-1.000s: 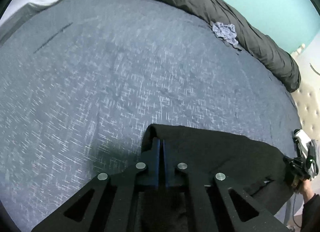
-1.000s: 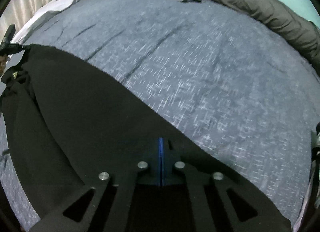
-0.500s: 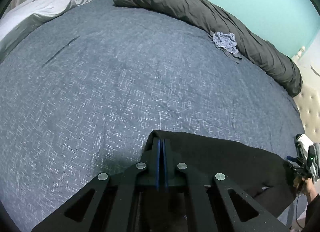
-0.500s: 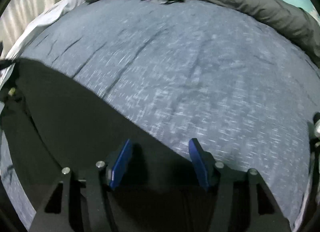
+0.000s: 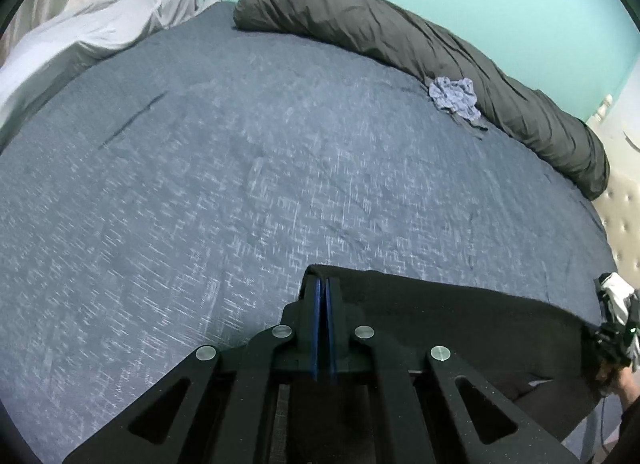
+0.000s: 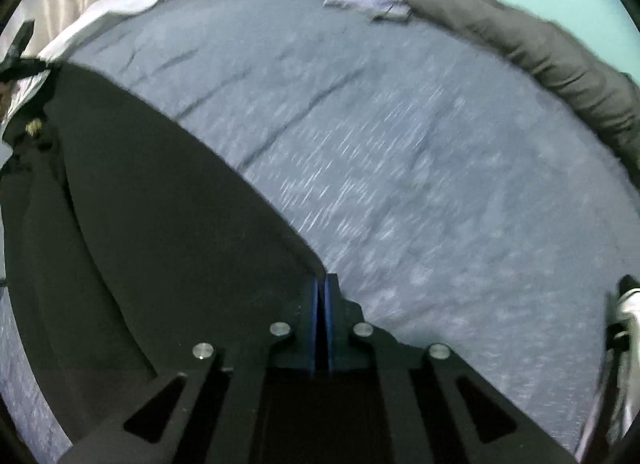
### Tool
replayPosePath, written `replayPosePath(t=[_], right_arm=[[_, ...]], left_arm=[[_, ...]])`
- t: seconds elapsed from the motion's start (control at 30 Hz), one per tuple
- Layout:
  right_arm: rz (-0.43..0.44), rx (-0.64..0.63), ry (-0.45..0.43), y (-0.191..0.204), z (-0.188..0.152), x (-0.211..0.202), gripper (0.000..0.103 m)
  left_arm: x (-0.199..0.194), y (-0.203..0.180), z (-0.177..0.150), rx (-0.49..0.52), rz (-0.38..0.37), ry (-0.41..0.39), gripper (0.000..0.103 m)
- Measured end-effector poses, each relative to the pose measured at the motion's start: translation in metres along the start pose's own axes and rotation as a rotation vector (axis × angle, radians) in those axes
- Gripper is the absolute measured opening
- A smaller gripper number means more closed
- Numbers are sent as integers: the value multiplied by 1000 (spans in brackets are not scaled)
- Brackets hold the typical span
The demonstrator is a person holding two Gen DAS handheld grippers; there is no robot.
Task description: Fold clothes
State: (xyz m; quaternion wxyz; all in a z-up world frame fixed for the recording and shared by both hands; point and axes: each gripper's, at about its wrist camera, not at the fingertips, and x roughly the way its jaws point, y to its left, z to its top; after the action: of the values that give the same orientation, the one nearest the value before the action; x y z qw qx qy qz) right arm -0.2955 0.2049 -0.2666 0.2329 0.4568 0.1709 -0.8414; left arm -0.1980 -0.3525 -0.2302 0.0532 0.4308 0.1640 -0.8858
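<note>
- The bed (image 5: 248, 192), under its blue-grey cover, fills both views.
- A rolled dark duvet (image 5: 420, 44) lies along the far edge by the wall.
- The black garment (image 6: 152, 204) stretches over the near edge of the bed.
- My left hand-held gripper (image 5: 322, 284) is clamped on one corner.
- My right hand-held gripper (image 6: 321, 284) is pinched closed on the opposite corner.
- A small crumpled blue cloth (image 5: 454, 98) rests against the duvet.
</note>
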Motion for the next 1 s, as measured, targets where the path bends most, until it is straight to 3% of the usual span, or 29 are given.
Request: replayPosePath(t=[0.27,0.6,0.87,1.0], right_arm=[[-115,5,-167,-17,48,-54,2],[-121,21,-72,-33,82,-12,2],[-165,59,-25,-44,93,38,3],[-249,88,-19,-51,87,44,18]], left_arm=[[-15,0,29,-34,3,-60,2],[24,-2,72,-54,47,-38,2],[84,-9,68,-45,95,45,3],[86,-6,62,-59,94,61,7]])
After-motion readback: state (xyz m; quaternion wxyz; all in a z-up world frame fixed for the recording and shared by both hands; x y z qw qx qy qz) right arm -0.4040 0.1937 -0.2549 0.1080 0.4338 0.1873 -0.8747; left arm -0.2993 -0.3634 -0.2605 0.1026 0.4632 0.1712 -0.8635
